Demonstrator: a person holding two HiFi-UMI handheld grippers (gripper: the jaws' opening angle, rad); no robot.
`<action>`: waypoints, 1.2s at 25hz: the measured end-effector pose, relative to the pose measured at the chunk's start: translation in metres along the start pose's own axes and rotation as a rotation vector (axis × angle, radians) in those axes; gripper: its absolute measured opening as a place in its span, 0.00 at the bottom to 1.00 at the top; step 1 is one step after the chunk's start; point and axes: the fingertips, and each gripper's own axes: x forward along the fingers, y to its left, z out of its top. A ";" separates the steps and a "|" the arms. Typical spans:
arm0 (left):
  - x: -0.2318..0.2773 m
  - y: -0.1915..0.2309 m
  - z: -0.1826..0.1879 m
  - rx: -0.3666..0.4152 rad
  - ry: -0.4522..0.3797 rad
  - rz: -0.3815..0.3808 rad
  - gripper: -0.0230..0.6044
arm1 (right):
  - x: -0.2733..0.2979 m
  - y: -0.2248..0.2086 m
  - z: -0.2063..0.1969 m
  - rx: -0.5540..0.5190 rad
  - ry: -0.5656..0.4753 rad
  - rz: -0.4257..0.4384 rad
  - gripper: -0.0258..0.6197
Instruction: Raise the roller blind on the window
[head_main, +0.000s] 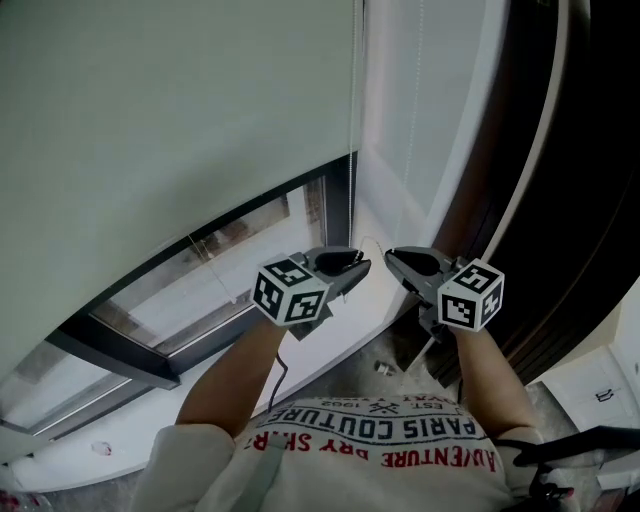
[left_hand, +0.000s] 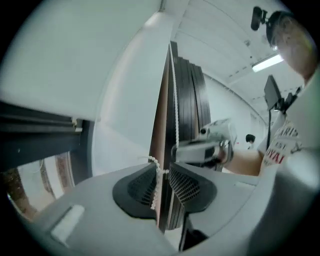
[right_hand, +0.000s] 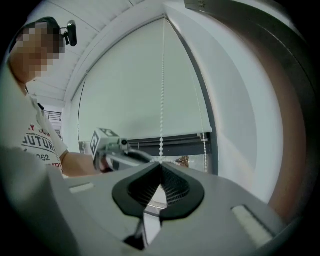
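The white bead chain (right_hand: 162, 100) of the smooth, pale roller blind (head_main: 150, 130) hangs straight into the pinched-shut tips of the right tool (right_hand: 161, 161) and lies loose between the parted, ribbed black pads (left_hand: 187, 187) of the left tool (left_hand: 162, 172).

Looks like an office-type room: strip light (left_hand: 268, 62) on a white panelled ceiling (left_hand: 220, 35), big dark-framed window (head_main: 215, 270), pale roller blind (head_main: 150, 130).

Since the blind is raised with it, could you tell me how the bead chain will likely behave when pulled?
Probably floppy: the bead chain hangs straight above the right gripper yet curls loosely between the parted jaws of the left gripper. Its round beads should catch on ribbed pads. It looks thin and light.
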 end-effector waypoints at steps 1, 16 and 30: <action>-0.007 -0.005 0.025 0.004 -0.035 -0.031 0.18 | 0.001 0.003 -0.001 0.002 0.000 0.007 0.05; -0.032 -0.014 0.238 0.301 -0.143 -0.061 0.26 | 0.010 0.012 -0.004 0.010 0.028 0.037 0.05; 0.002 -0.017 0.294 0.229 -0.207 -0.108 0.07 | 0.005 0.006 -0.008 0.080 -0.006 0.021 0.05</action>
